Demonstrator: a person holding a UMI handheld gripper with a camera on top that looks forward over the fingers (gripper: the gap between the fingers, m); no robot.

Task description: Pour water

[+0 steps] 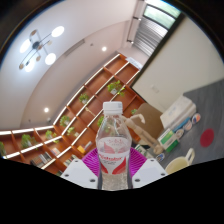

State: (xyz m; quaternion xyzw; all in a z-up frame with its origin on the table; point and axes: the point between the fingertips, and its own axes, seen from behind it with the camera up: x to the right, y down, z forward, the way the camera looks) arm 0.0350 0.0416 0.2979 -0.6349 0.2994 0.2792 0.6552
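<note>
The gripper (114,168) clenches a clear water bottle (114,150) between its pink pads, lifted and tilted back toward the ceiling. Carrying seems underway; next, it likely needs bringing over a vessel and tipping.

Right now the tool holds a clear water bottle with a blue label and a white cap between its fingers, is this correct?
Not quite: the label is pink, not blue. The gripper view shows the tool holding a clear water bottle with a white cap between its fingers.
</note>
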